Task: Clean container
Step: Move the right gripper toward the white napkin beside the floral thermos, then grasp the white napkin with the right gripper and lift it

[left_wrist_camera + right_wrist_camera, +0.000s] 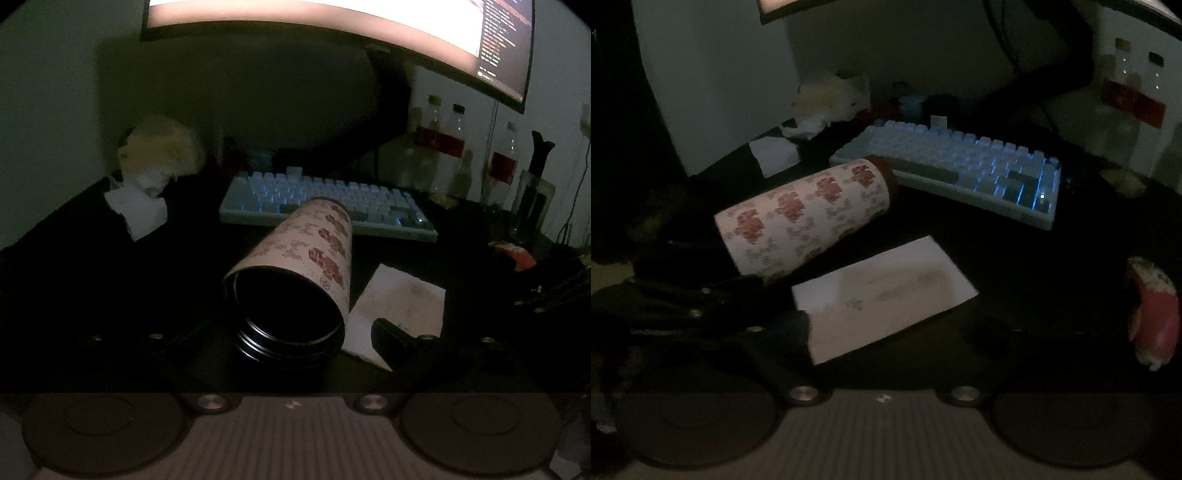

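Observation:
A tall container (314, 254) with a pale floral wrap lies on its side on the dark desk. Its open black threaded mouth faces the left wrist camera. My left gripper (288, 330) stands open with one dark finger on each side of that mouth, and a gap shows at the right fingertip (382, 326). A white sheet of paper (882, 291) lies flat just right of the container (805, 218). My right gripper (894, 326) is open over the sheet. Its left fingertip (794, 325) overlaps the sheet's near corner, and its right finger is lost in the dark.
A backlit keyboard (325, 203) lies behind the container under a bright monitor (332, 37). Bottles (454, 144) stand at the back right, a white box (136, 214) at the left. A red and white object (1152, 314) sits near the desk's right side.

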The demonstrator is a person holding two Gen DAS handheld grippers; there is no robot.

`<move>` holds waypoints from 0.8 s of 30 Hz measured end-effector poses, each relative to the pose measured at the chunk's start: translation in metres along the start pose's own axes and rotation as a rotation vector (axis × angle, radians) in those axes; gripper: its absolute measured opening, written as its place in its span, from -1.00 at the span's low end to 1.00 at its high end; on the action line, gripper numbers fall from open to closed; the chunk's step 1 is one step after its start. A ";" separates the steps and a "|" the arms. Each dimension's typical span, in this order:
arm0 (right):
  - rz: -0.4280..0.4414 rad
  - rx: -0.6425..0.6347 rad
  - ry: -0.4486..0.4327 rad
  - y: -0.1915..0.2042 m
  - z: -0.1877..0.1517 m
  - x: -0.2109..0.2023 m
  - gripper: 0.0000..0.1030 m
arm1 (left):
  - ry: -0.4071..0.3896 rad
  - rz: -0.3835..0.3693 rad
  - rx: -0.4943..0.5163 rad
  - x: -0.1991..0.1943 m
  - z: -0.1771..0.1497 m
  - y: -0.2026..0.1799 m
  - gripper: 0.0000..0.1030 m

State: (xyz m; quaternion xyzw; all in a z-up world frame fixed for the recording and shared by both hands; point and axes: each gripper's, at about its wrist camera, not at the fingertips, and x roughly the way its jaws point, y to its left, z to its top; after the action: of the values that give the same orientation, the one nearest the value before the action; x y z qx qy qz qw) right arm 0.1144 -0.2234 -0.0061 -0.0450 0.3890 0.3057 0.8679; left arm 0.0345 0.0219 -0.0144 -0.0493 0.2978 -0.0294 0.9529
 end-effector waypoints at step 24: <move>0.050 -0.162 -0.027 -0.010 0.009 0.042 0.57 | 0.007 -0.009 -0.013 0.026 -0.003 -0.002 0.06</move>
State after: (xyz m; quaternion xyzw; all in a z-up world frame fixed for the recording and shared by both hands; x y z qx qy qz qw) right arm 0.1476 -0.2073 -0.0308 -0.1012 0.3523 0.3584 0.8586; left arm 0.0539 0.0178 -0.0312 -0.0569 0.3009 -0.0320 0.9514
